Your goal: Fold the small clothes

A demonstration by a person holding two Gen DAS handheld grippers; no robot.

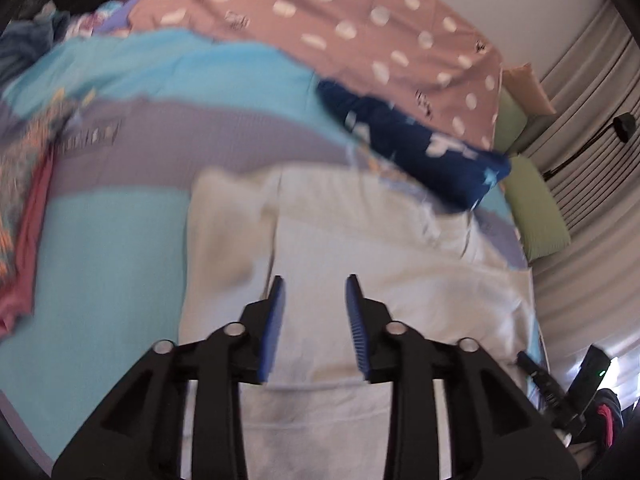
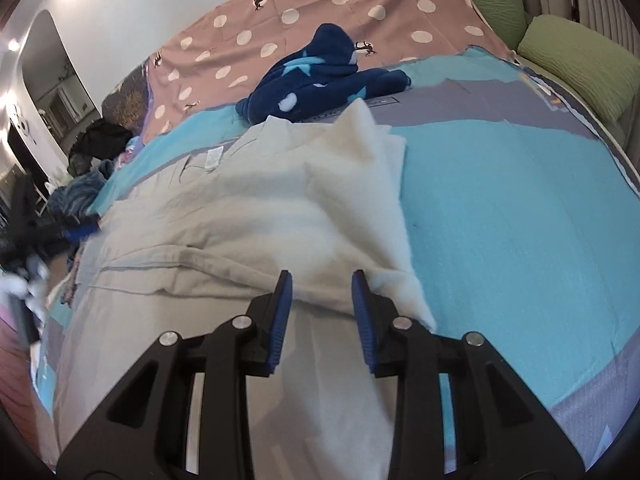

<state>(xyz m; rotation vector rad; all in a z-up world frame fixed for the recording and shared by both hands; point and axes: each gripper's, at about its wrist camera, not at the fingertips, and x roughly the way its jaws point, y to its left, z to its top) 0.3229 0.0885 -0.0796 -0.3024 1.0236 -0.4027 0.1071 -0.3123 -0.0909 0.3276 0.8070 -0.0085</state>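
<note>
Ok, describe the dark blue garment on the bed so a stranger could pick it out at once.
Start at the bed with its turquoise and grey cover. Just beyond the pale garment spread in front of the grippers, at the edge of the pink polka-dot sheet, lies the crumpled navy garment. It alone is dark blue with light stars and spots.

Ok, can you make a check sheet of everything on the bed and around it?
Surface: bed with turquoise and grey cover; pink dotted sheet behind.
Job's things: pale garment spread out, partly folded; navy garment bunched beyond it.
Clutter: clothes pile at bed edge; patterned cloth.
Grippers: left gripper open over the pale garment; right gripper open at its folded edge.
Cables: nothing seen.
Surroundings: green pillows, curtain, white wall.
</note>
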